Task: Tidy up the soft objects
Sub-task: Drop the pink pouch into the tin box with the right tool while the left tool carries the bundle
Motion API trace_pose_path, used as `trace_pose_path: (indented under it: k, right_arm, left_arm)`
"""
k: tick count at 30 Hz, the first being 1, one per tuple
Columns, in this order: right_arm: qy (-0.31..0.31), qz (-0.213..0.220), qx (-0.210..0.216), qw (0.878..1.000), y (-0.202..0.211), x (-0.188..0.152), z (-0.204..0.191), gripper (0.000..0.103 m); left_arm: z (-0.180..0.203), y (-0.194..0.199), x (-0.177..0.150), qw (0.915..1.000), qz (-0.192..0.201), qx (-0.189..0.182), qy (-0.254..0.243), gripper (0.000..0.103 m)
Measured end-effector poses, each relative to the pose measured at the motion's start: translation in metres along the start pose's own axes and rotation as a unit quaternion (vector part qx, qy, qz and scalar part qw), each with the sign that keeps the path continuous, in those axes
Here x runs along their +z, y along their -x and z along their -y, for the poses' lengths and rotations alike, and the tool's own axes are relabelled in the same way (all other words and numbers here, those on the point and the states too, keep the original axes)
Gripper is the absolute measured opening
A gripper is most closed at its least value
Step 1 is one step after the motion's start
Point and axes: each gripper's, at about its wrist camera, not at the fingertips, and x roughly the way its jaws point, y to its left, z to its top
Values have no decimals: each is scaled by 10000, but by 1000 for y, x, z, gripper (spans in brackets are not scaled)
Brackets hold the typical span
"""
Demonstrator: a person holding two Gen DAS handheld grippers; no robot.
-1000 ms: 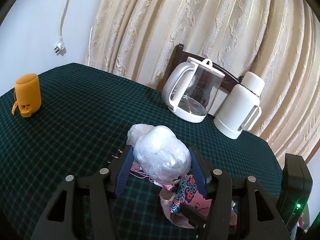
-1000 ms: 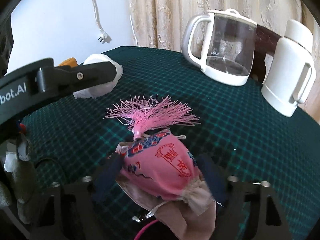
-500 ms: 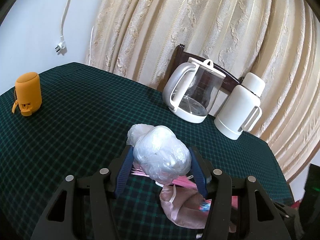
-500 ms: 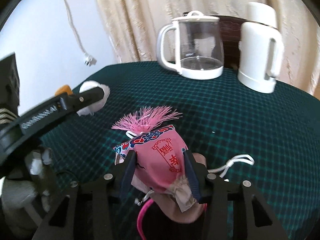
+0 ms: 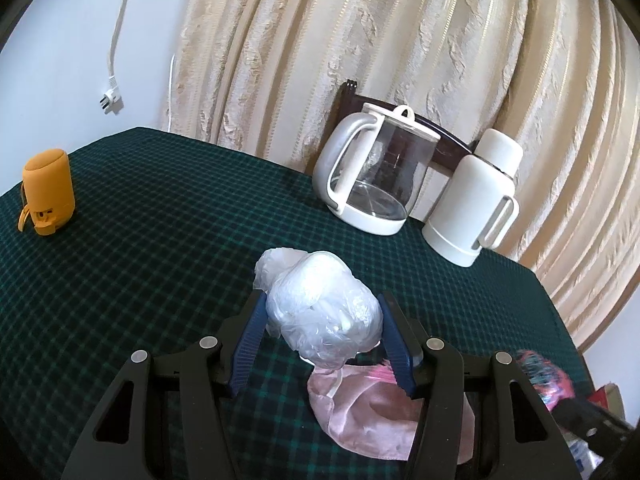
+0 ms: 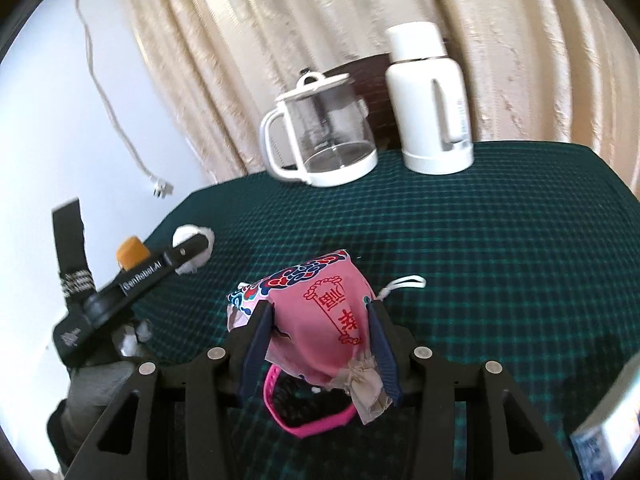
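Glass jug (image 5: 376,184) empty, white flask (image 5: 476,200) capped, both on tablecloth (image 5: 160,208).

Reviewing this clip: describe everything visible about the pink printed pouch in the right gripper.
The pink pouch is a small soft fabric bag with red characters in a red frame and a blue, red and white cloud band along its far edge. Its near end is gathered into a beige cloth neck, and a pink loop hangs below it. The right gripper has just closed on its sides and holds it clear of the checked tablecloth. No tassel shows here.

Dark green checked tablecloth (image 5: 160,216), pink printed pouch (image 6: 320,320), orange speaker (image 5: 48,192).
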Motion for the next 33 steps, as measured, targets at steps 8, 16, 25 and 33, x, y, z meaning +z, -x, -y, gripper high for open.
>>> trace_pose_path:
  k: [8, 16, 25, 33]
  right_arm:
    - [-238, 331, -192, 9990, 41, -4, 15, 51]
    - [-525, 731, -476, 9948, 89, -9, 36, 51]
    - [-949, 1187, -962, 9837, 141, -21, 72, 51]
    - [-1331, 1610, -1567, 9653, 185, -34, 110, 51]
  left_arm:
    - [16, -2, -7, 9996, -103, -141, -235, 57]
    - [39, 13, -16, 9983, -136, -434, -373, 57]
    - [70, 30, -23, 9952, -161, -755, -598, 57]
    - [102, 42, -31, 9912, -189, -1001, -842, 57]
